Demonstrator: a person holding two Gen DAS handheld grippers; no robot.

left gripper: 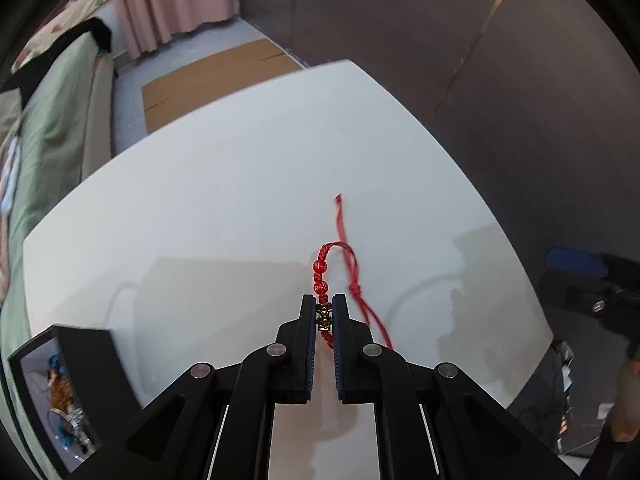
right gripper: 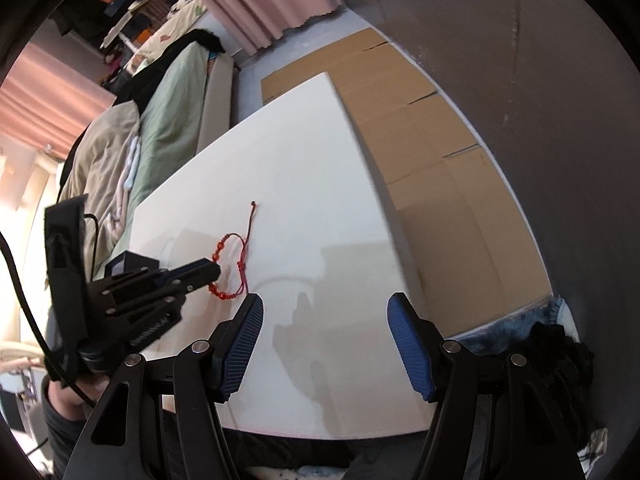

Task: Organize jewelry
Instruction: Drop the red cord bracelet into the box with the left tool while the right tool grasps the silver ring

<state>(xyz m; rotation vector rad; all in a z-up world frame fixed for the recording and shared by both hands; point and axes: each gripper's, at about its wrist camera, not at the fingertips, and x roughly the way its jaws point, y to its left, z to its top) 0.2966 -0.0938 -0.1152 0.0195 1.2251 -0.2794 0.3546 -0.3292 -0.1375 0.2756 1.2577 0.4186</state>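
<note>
L tongs [left gripper: 324, 312] clamped on red bracelet [left gripper: 322, 276] at its brass charm, pickup step. R tongs [right gripper: 324, 316] spread wide, idle. Next, prob: carry to black box [left gripper: 60, 380] w/o snagging cord tails.

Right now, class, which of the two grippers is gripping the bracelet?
The left gripper: its fingers pinch the red bracelet's bronze charm. The right gripper is wide open, holding nothing.

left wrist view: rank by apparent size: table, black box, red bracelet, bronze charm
1. white table
2. black box, inflated by nearness and cut off by the frame edge
3. red bracelet
4. bronze charm, pinched in the left gripper
</note>
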